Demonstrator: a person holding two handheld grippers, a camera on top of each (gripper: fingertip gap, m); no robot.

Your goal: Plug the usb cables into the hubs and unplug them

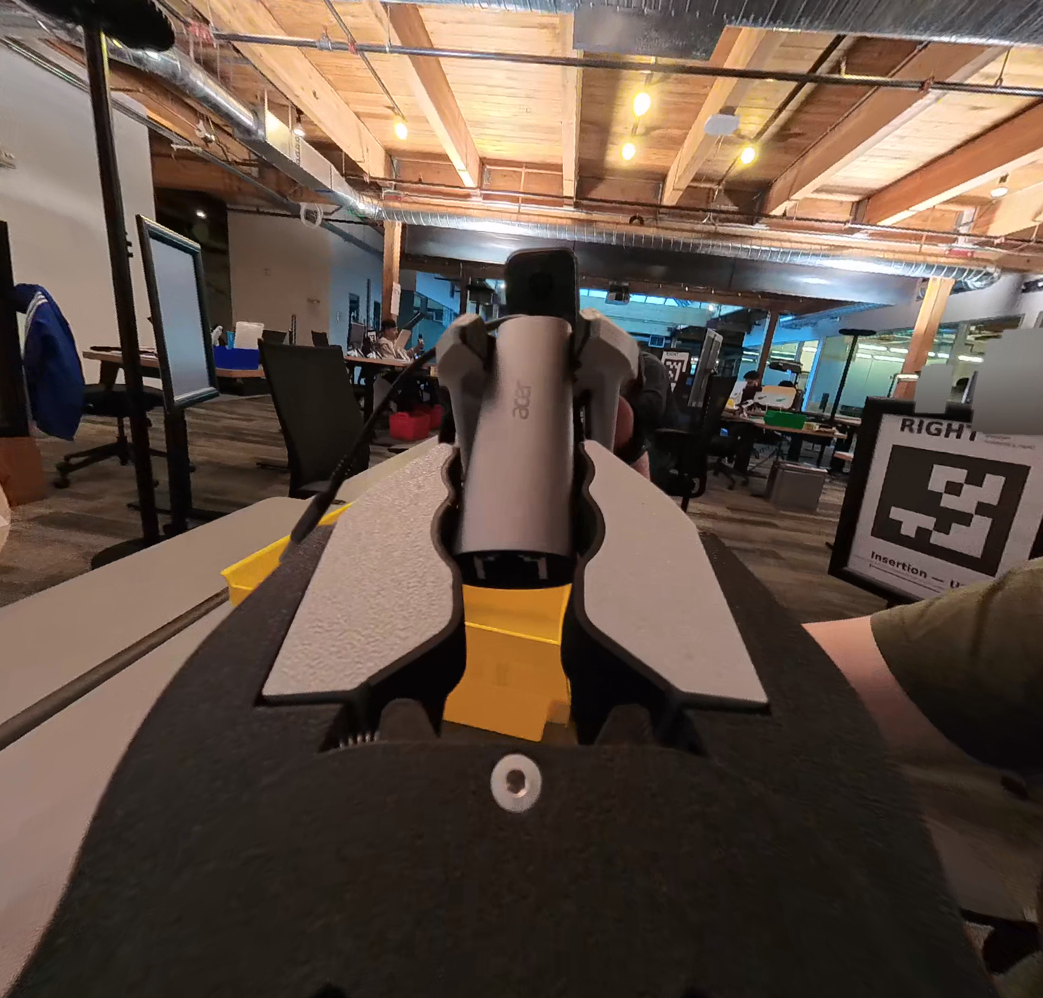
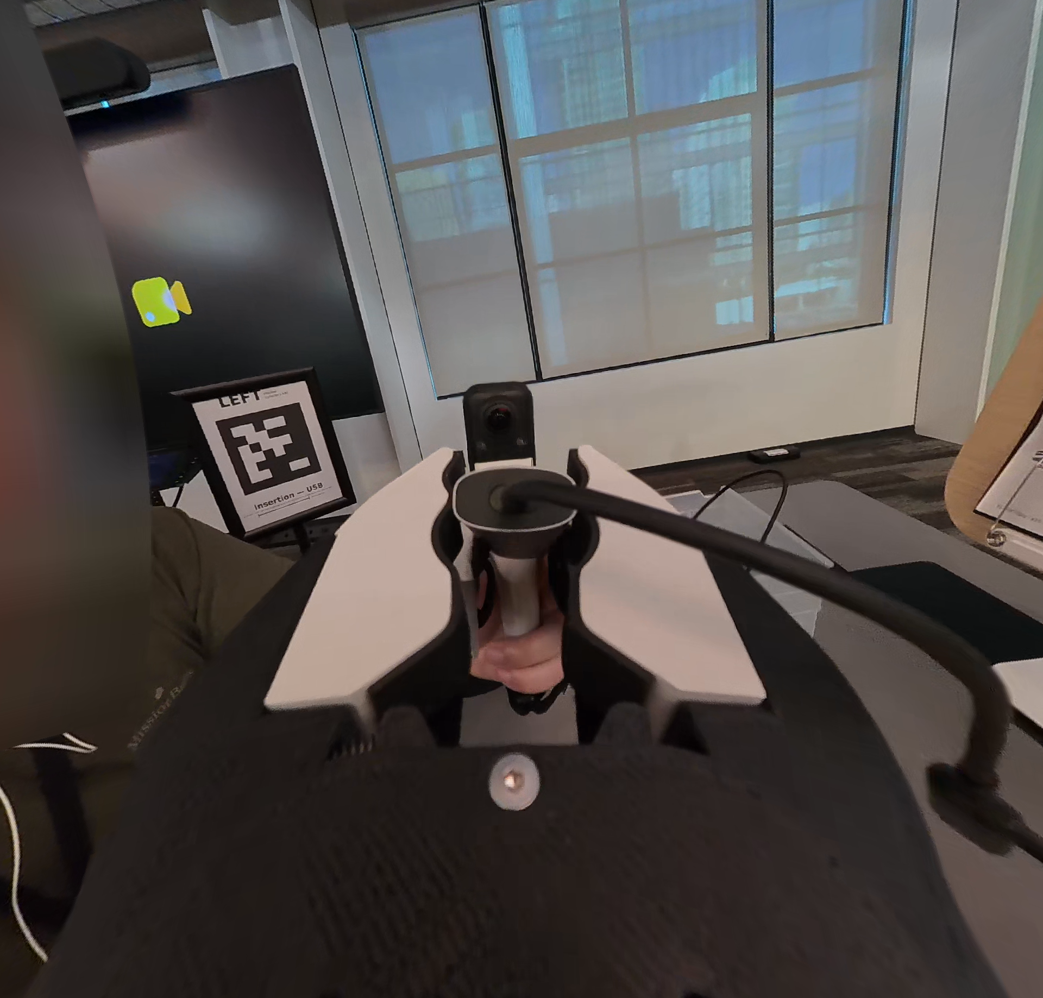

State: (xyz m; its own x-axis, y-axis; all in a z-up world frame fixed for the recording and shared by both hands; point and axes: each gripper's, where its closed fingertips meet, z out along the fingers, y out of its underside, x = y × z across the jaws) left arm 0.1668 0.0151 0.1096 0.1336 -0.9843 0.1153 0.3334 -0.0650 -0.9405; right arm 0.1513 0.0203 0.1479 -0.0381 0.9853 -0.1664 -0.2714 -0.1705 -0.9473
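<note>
Left wrist view: both grippers clamp silver hub.

Your left claw and right claw face each other, both closed on the hub, which lies lengthwise between them, raised above the tabletop. The bin sits on the tabletop directly below the hub's near end. The cable leaves the hub's end at your right claw and runs off to the right. A framed marker sign stands to the right of your left claw; a second framed marker sign stands to the left of your right claw.
</note>
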